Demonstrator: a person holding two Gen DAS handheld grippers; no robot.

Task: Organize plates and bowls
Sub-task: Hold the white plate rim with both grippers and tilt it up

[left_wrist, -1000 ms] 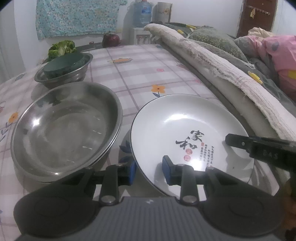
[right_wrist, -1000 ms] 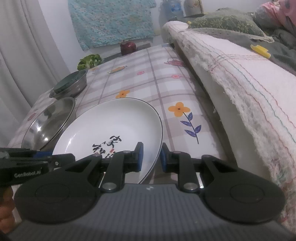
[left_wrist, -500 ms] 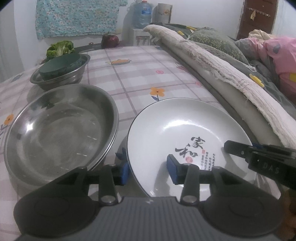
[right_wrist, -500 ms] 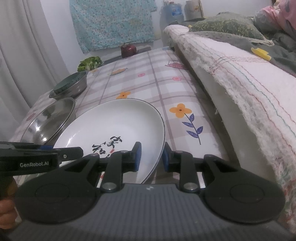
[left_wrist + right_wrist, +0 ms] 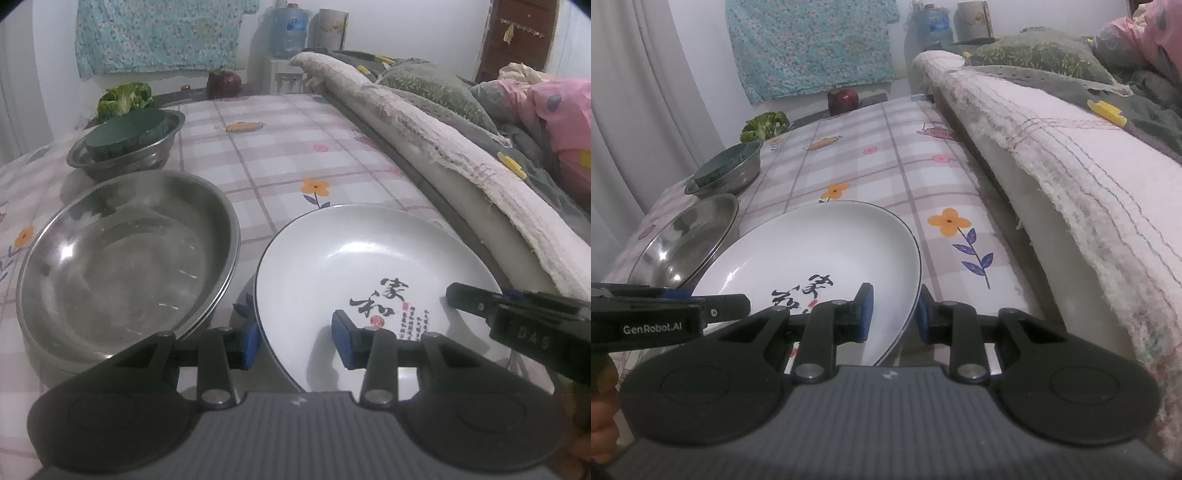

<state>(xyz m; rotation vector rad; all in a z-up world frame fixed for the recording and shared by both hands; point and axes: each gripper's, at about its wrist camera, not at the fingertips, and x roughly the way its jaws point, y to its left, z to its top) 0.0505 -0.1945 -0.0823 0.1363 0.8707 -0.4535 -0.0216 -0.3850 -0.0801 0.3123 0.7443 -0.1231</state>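
Straddling the near rim of the white plate (image 5: 354, 266), left hand-held gripper (image 5: 295, 341) and right hand-held gripper (image 5: 894, 314) both stand apart, the left's jaws having just been opening, pads unclamped. Plate sits on the tabletop (image 5: 280, 155), just right of the steel basin (image 5: 122, 258). Advice: close both evenly on the rim before lifting, keeping it level.

White plate (image 5: 354, 269) with black calligraphy and dark rim is laid flat on checked cloth, just right of large steel basin (image 5: 118, 262); smaller steel bowl (image 5: 129, 155) behind, green bowl (image 5: 125, 136) nested inside.
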